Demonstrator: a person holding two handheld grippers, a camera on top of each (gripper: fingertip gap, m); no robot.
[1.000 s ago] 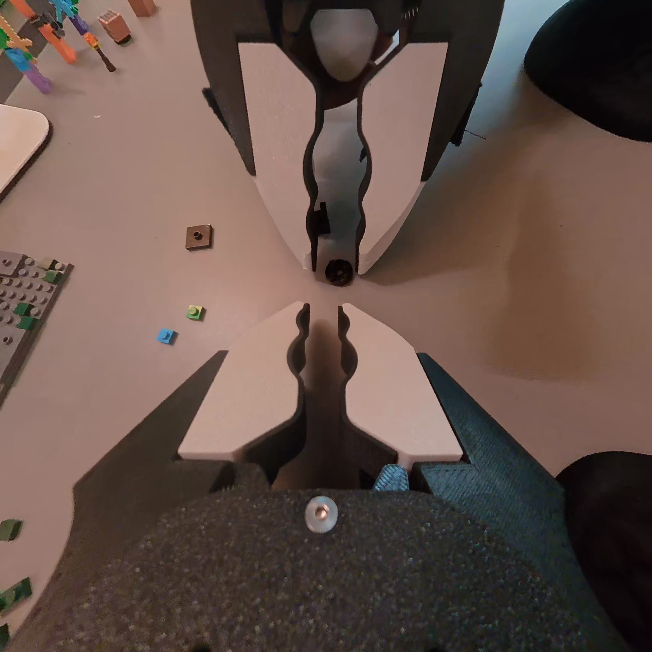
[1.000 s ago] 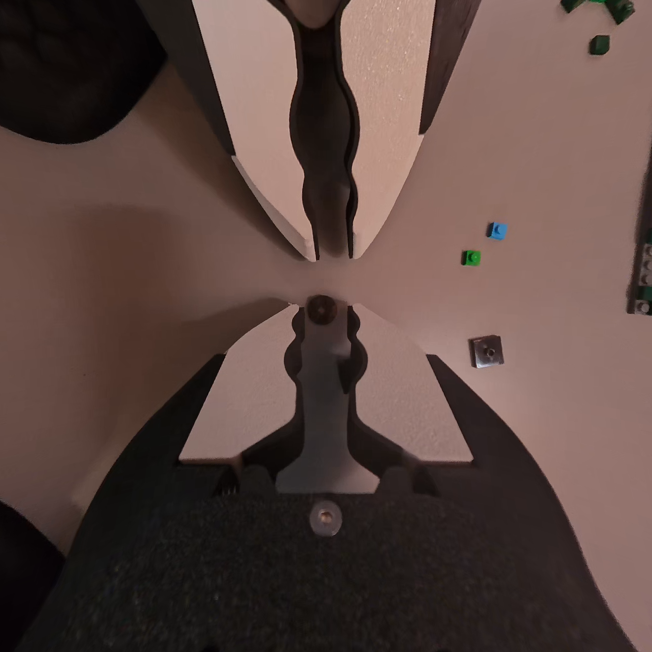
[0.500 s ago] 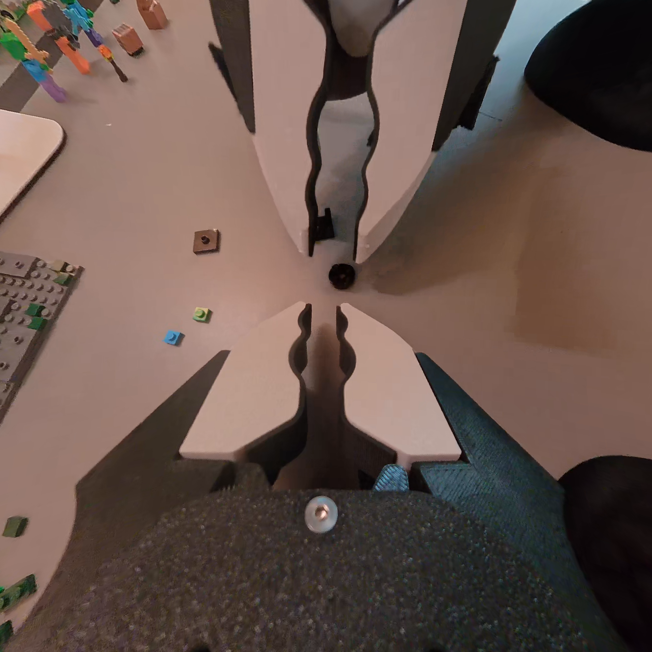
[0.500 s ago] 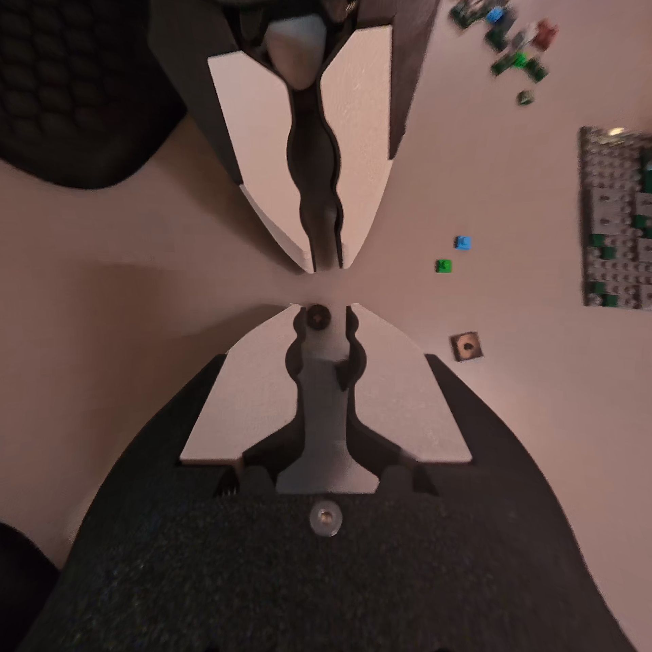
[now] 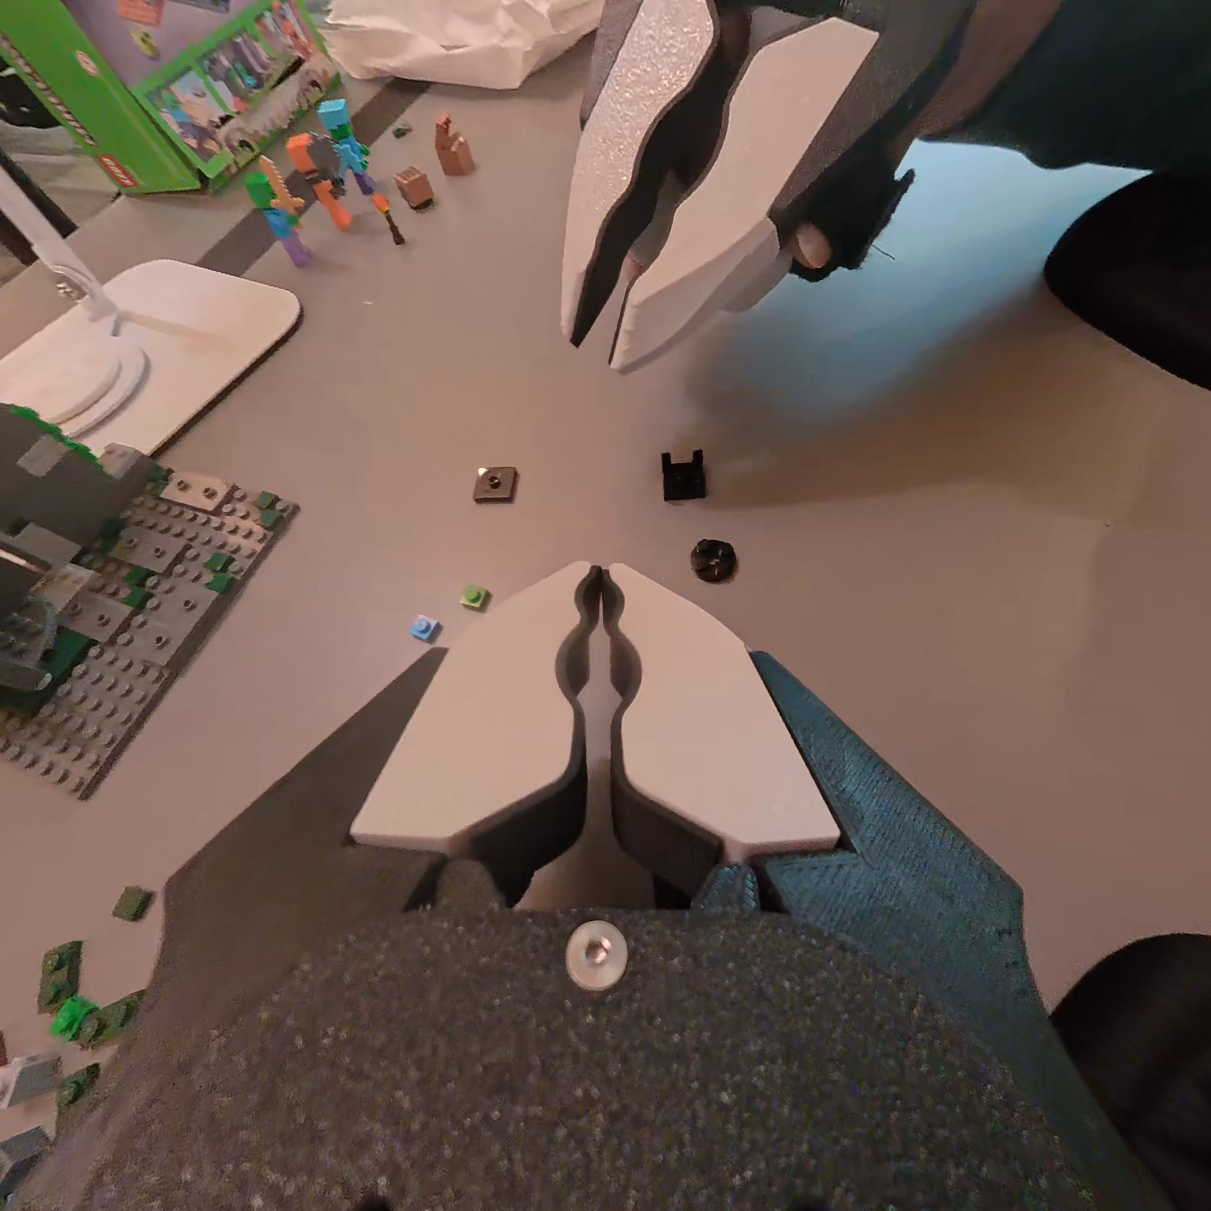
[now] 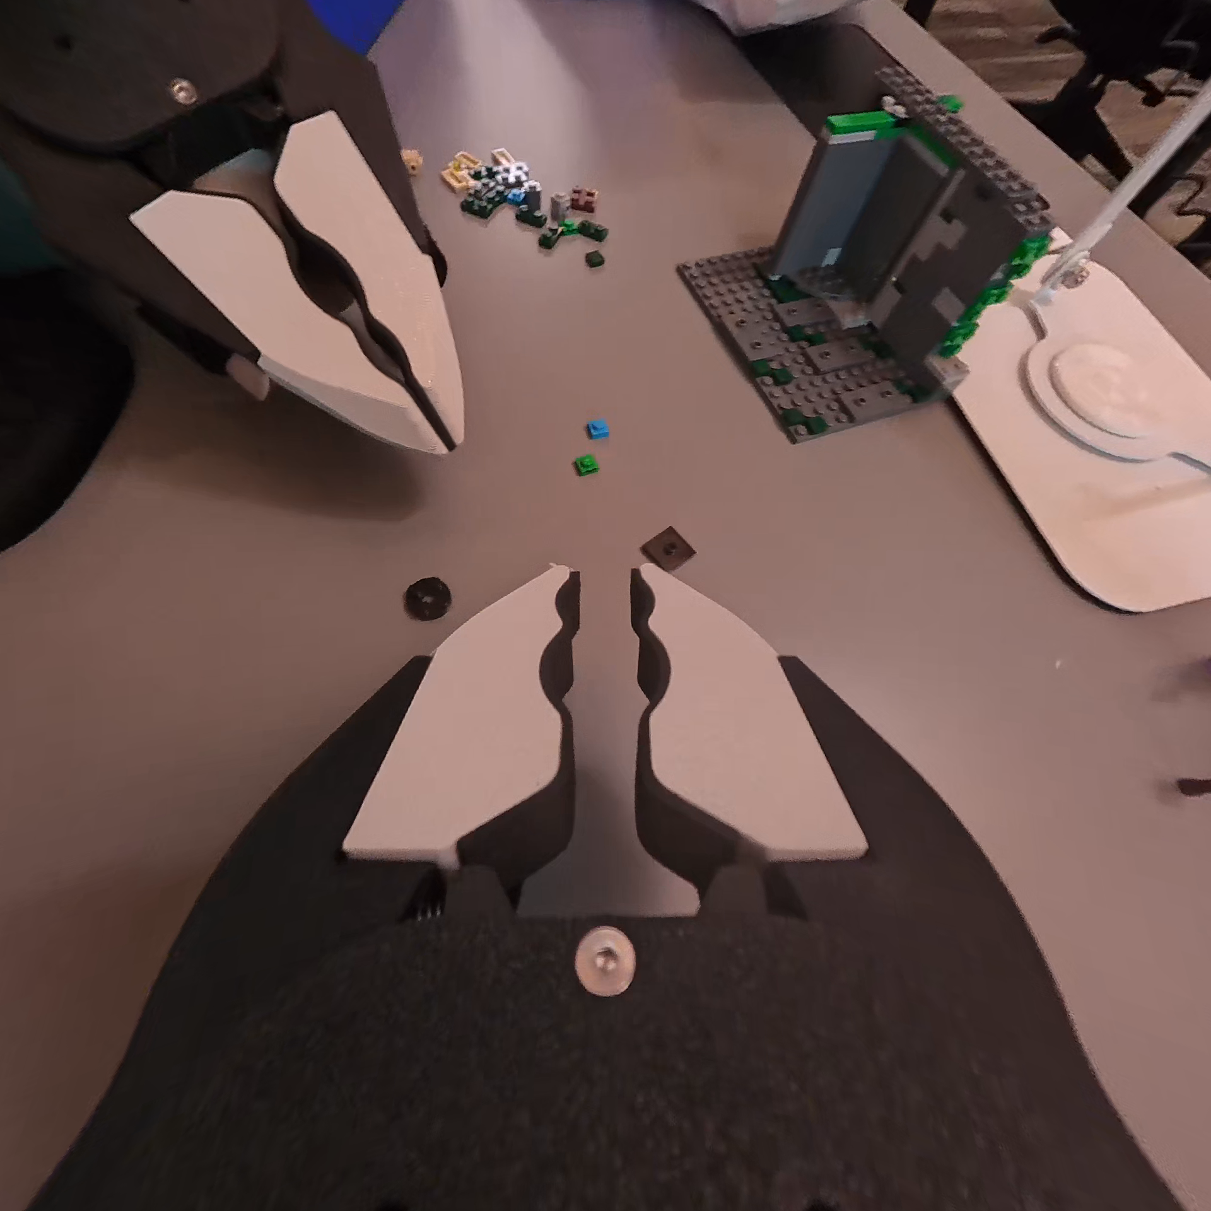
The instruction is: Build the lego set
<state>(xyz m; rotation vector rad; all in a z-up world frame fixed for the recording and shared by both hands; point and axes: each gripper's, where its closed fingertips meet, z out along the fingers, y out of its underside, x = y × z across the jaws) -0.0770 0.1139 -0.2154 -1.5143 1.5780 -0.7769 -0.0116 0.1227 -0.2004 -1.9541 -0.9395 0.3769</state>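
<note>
The left hand-held gripper (image 5: 601,576) was pinched together, holding nothing. The right hand-held gripper (image 6: 604,576) was a little apart and empty. The round black piece (image 5: 713,560) lay on the counter (image 5: 917,622), beside the black clip piece (image 5: 683,476). To grab it well, go down straight and squeeze its sides gently.

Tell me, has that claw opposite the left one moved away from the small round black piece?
Yes. The right claw has pulled back from the round black piece, which lies free on the table.
</note>
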